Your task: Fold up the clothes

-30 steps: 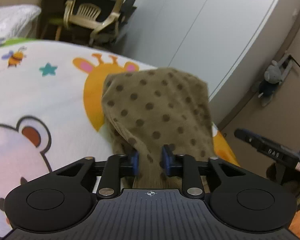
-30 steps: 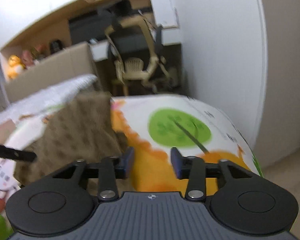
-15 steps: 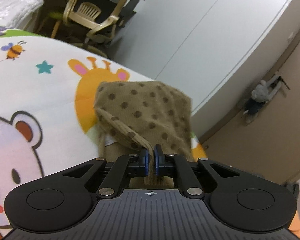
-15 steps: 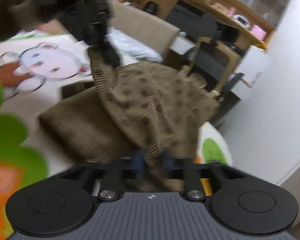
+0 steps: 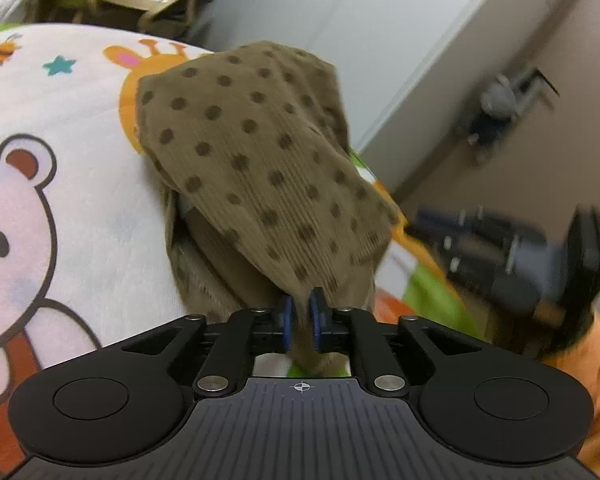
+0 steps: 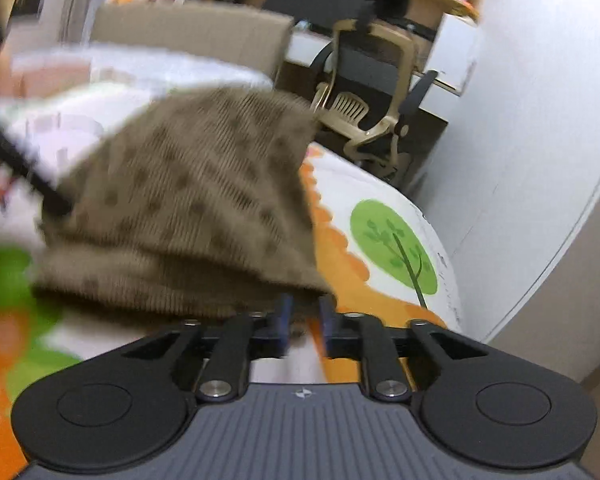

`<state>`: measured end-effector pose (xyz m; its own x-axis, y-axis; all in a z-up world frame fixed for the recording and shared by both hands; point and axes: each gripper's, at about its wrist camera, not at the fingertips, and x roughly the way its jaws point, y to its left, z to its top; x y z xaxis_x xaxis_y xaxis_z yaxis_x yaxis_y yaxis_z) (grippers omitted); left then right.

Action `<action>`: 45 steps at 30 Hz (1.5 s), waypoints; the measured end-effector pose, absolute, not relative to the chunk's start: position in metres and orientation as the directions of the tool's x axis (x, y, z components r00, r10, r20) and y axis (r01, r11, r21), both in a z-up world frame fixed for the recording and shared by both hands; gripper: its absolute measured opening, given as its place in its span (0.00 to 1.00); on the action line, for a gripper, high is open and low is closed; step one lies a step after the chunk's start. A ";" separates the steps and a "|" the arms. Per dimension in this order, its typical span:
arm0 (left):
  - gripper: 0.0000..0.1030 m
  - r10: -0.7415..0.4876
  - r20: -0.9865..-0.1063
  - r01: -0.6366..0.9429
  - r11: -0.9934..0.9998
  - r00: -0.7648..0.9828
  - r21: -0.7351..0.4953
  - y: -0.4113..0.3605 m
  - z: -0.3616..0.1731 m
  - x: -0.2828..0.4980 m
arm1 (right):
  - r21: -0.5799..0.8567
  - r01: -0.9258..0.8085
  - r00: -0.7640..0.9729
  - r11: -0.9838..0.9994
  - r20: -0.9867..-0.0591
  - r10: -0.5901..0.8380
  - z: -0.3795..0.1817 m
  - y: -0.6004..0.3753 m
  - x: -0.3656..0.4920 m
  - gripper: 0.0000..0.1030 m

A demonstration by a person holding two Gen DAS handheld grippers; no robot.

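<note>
We hold the left gripper (image 5: 299, 322) pinched on a corner of the brown polka-dot garment (image 5: 256, 168), jaws easing open. The right gripper (image 6: 303, 322), jaws also opening, straddles the neighbouring corner. The cloth runs forward over the cartoon bedsheet (image 5: 80, 184) near its wardrobe-side edge.

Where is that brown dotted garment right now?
The brown dotted garment lies on the cartoon bedspread, over the orange giraffe print. Its near edge is between the left tongs, which are opening.
</note>
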<state>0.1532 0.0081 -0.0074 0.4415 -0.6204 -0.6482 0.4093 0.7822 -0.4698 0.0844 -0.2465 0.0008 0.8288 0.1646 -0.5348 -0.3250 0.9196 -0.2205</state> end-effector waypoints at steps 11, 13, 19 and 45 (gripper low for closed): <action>0.53 -0.637 -0.540 0.519 0.767 0.550 -0.378 0.011 0.052 0.151 | 0.089 -0.281 0.849 0.956 -0.441 0.290 0.021 -0.279 0.141 1.00; 0.53 -0.637 -0.506 0.523 0.769 0.582 -0.367 0.002 0.063 0.172 | 0.111 -0.264 0.836 0.958 -0.469 0.284 0.011 -0.280 0.151 1.00; 0.69 -0.703 -0.460 0.557 0.711 0.542 -0.430 -0.045 0.071 0.257 | 0.202 -0.325 0.807 0.924 -0.450 0.383 -0.007 -0.274 0.143 1.00; 0.71 -0.531 -0.658 0.257 0.843 0.534 -0.472 -0.033 0.007 0.337 | 0.184 -0.401 0.649 0.898 -0.634 0.420 -0.050 -0.223 0.152 1.00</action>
<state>0.3372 -0.0332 0.0073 0.5336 -0.5308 -0.6584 0.2568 0.8435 -0.4718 0.1521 -0.2227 -0.0495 0.6495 0.4199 -0.6339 -0.4008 0.8975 0.1839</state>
